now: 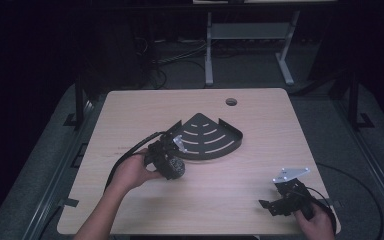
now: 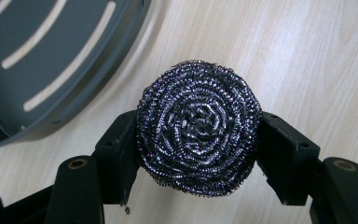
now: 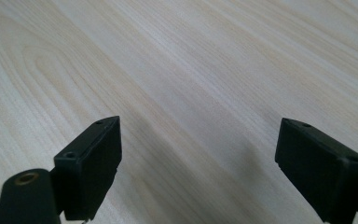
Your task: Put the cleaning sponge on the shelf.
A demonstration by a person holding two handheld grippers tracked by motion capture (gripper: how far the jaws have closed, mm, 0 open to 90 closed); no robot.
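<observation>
A: Gripping a steel scouring pad [image 2: 198, 132], the left tongs [image 1: 172, 162] are pressing it from both sides; where is it sitting?

B: It is hovering over the bench [image 1: 145, 107], just beside the curved front rim of the dark slotted corner shelf [image 1: 207, 137], near mid-bench.

A: And the right tongs [image 1: 275, 204]?

B: They are standing wide apart, holding nothing, near the bench's near right edge, well apart from the shelf.

A: Open room?

B: Bare wood is lying between the two tongs and along the far edge, beside the cable hole [image 1: 231, 102].
</observation>
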